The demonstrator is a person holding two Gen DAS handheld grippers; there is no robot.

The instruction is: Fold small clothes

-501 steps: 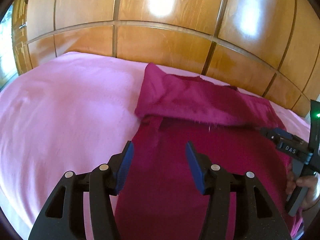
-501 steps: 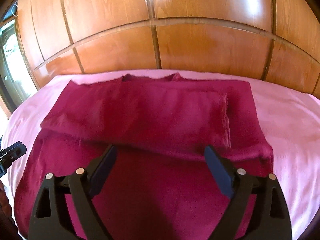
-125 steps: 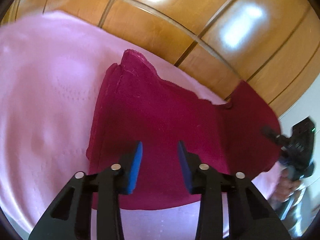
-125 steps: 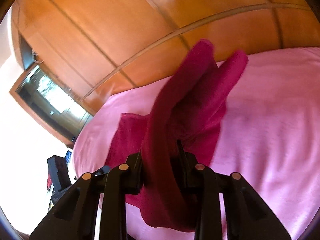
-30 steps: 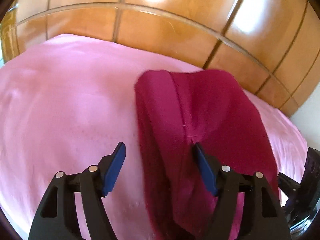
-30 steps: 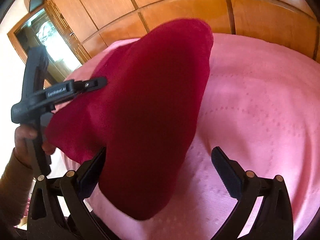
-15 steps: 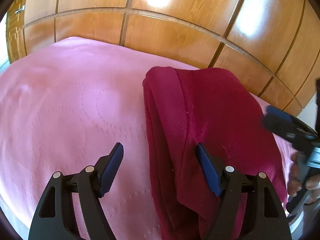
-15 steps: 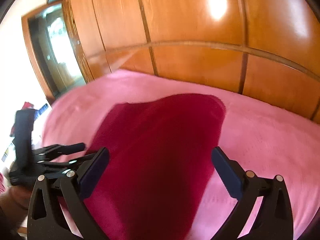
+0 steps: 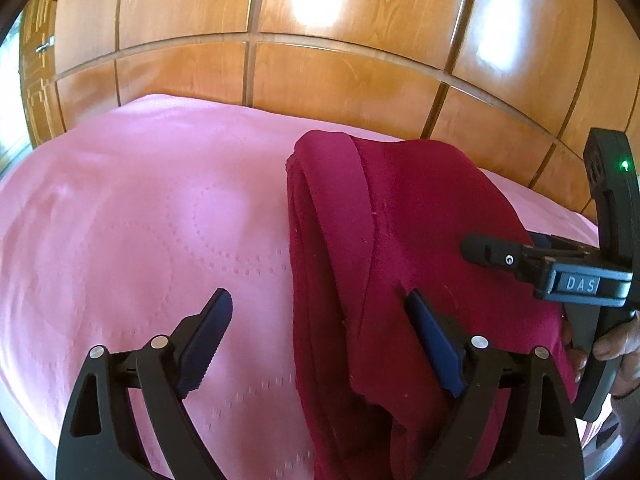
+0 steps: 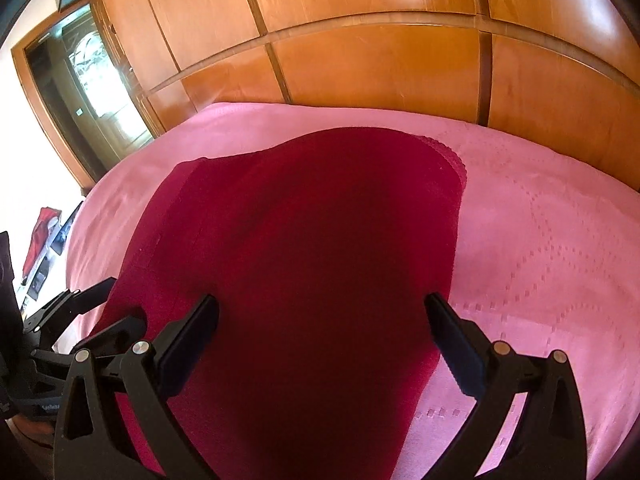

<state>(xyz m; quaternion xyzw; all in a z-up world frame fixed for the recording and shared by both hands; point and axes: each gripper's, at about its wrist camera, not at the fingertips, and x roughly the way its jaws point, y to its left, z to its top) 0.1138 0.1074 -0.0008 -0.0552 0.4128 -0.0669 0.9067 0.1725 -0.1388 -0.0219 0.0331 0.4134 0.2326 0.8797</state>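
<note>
cloth: the dark red cloth lies folded in a long thick bundle on the pink bed cover; in the left wrist view it fills the middle and right of the frame, and in the right wrist view it fills the middle
left gripper: the left gripper is wide; its jaws have just been opening; the left edge of the bundle sits between them, one pad is over the pink cover and one is over the cloth, and no pad squeezes it
right gripper: the right gripper is wide too, with the cloth below and between its jaws; nothing is pinched; in the left wrist view it shows at the right edge of the frame, with a hand on its handle
fold edge: at the left side of the bundle many layers show, stacked a bit unevenly; the top flap looks loose
risk one: I think a pad could catch the top flap as a gripper moves off; that would pull the fold open
risk two: a pinch on only one layer could lift that layer and leave the rest; the bundle would go crooked
risk three: the two grippers are near each other at the right of the left wrist view; they could bump
behind: a shiny wooden wall stands past the bed; it is well apart from the cloth
</note>
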